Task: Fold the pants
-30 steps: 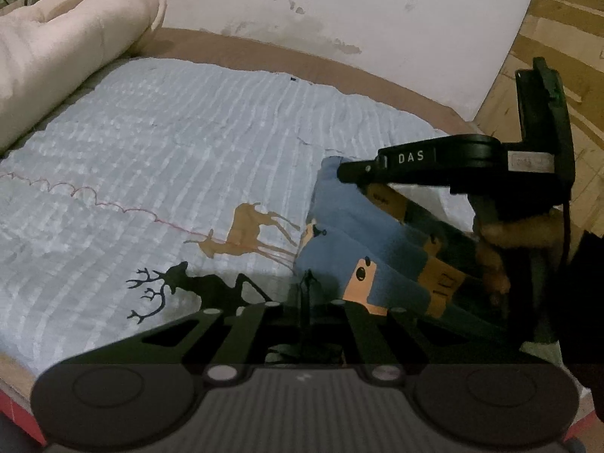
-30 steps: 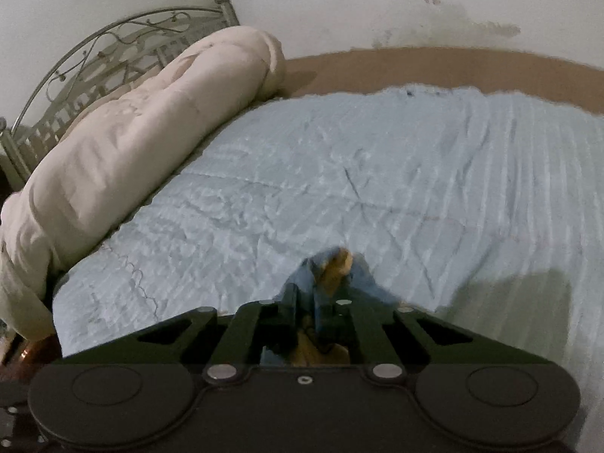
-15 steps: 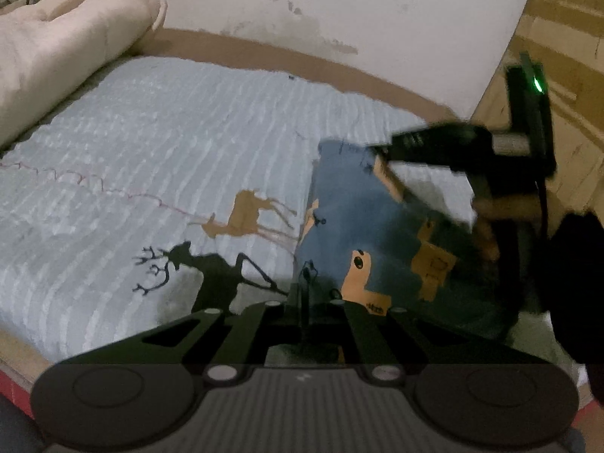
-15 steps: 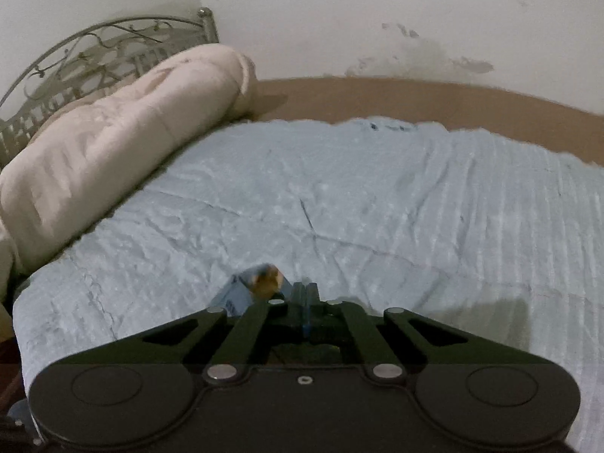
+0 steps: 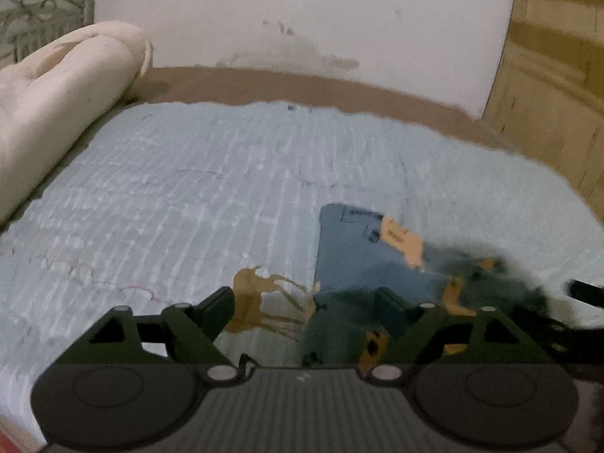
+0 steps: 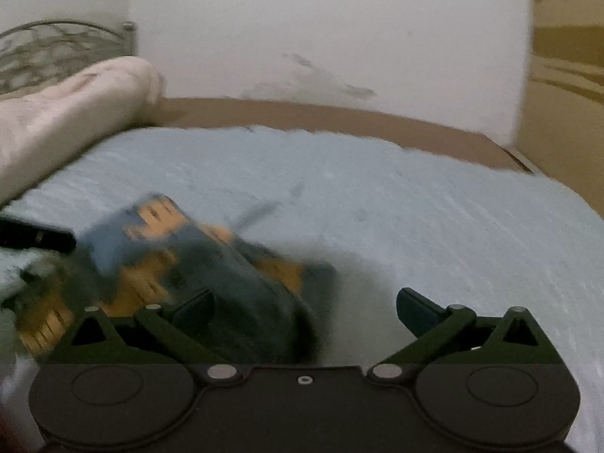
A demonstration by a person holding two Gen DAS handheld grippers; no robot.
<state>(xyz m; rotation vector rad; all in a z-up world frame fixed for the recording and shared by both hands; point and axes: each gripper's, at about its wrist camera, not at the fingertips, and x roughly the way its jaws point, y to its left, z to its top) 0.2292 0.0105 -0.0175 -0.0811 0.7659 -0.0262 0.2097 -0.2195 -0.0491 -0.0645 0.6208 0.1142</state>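
Pants of blue denim with orange patch panels [image 5: 362,260] lie bunched on the pale blue quilted bedspread [image 5: 211,188], toward its near right part in the left wrist view, with one flat blue section spread away from us and the darker, blurred folds heaped nearer. In the right wrist view the same pants [image 6: 196,260] sit low and left, partly under one finger. Our left gripper [image 5: 305,302] stands wide, nothing between its fingers, its right finger over the edge of the cloth. Our right gripper [image 6: 305,302] is wide too and holds nothing.

We judge the fold as laid down and the step now as tidying. To do it well, we should lower the spread fingers flat and press the top layer so edges line up, stroking outward from the crease. We should avoid snagging the loose heap, which looks soft and likely to drag. A brown deer print [image 5: 253,302] marks the bedspread just beside the pants; a rolled cream blanket [image 5: 56,102] lies well apart at the far left.
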